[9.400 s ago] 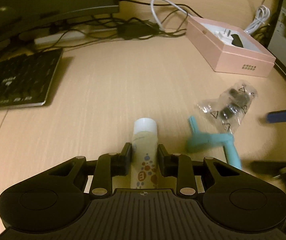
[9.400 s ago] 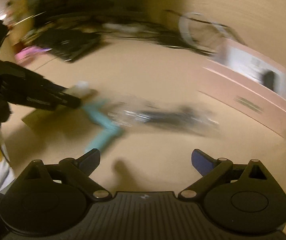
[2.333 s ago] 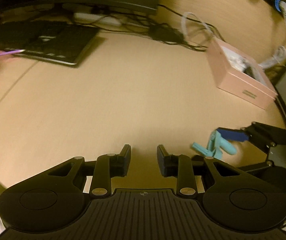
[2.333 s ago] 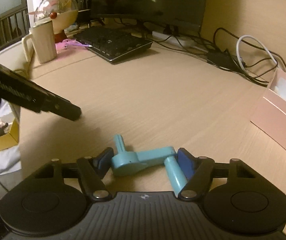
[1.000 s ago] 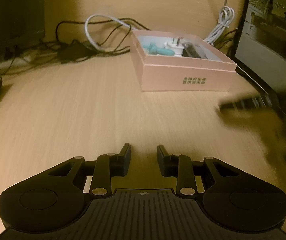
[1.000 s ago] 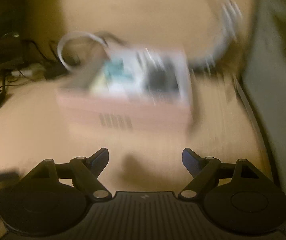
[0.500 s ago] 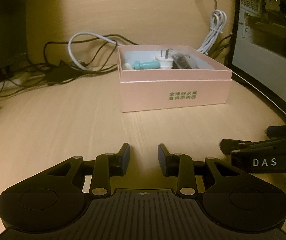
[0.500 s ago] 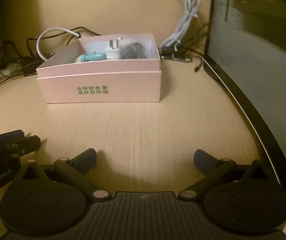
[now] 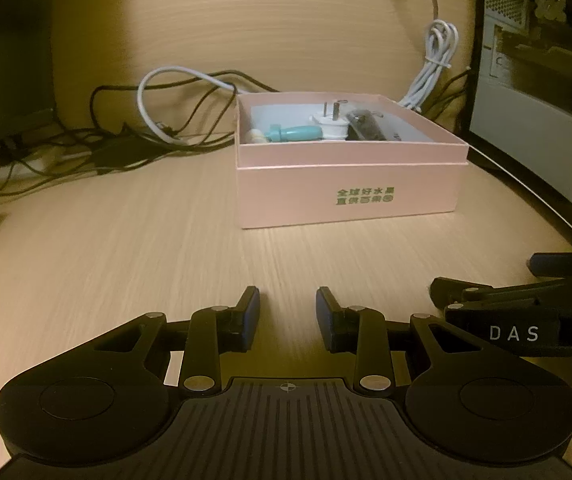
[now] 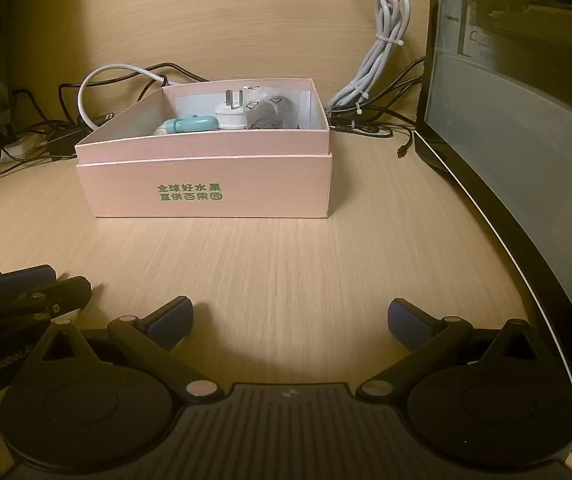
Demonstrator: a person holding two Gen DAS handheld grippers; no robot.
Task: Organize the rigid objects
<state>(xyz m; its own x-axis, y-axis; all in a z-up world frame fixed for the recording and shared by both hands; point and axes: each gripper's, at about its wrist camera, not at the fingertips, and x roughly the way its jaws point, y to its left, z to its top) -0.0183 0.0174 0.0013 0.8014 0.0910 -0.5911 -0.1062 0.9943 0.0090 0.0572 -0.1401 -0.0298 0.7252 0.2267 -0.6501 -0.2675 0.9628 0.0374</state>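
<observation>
Both grippers, left point(image 9: 287, 312) and right point(image 10: 289, 322), hover empty with jaws open, near the pink box point(image 10: 210, 184). The teal part point(image 10: 190, 124), plug point(image 10: 232, 114) and bag point(image 10: 272, 114) lie inside it, so sorting looks finished; next, any leftover item needs finding on the surface point(image 10: 286, 252).

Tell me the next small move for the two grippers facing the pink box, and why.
Probably draw both back and stop. The teal handle, white plug and bagged dark parts lie in the pink box; the left gripper and right gripper are empty, and the desk before them is bare.
</observation>
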